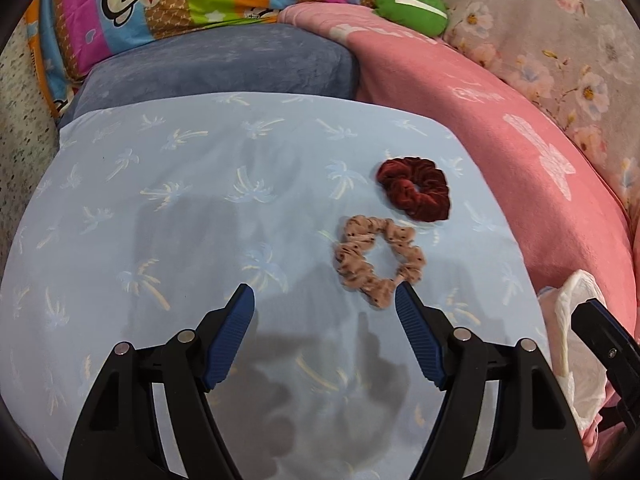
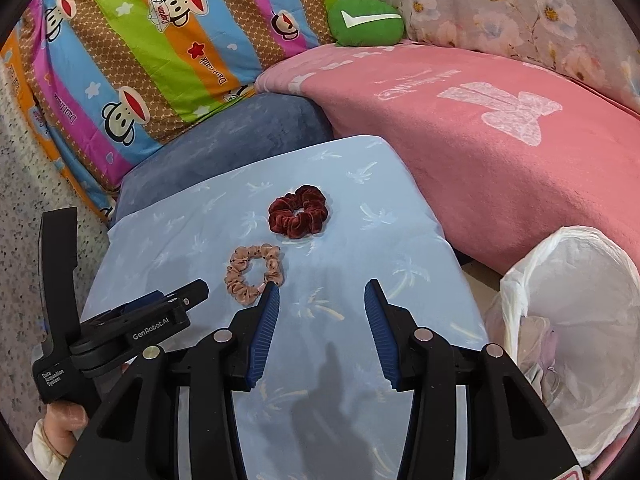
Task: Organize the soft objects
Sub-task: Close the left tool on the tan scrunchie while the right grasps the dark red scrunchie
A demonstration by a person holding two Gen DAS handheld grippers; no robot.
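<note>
Two scrunchies lie on a light blue palm-print cushion. The dark red velvet scrunchie is the farther one. The pink dotted scrunchie lies just in front of it. My left gripper hovers open over the cushion, and its right fingertip sits at the pink scrunchie's near edge. My right gripper is open too, with only bare cushion between its fingers. Its left fingertip is beside the pink scrunchie's lower right.
A white bag-lined bin stands right of the cushion. A pink blanket, a green plush, a striped monkey pillow and a blue-grey cushion lie behind. Speckled floor is at the left.
</note>
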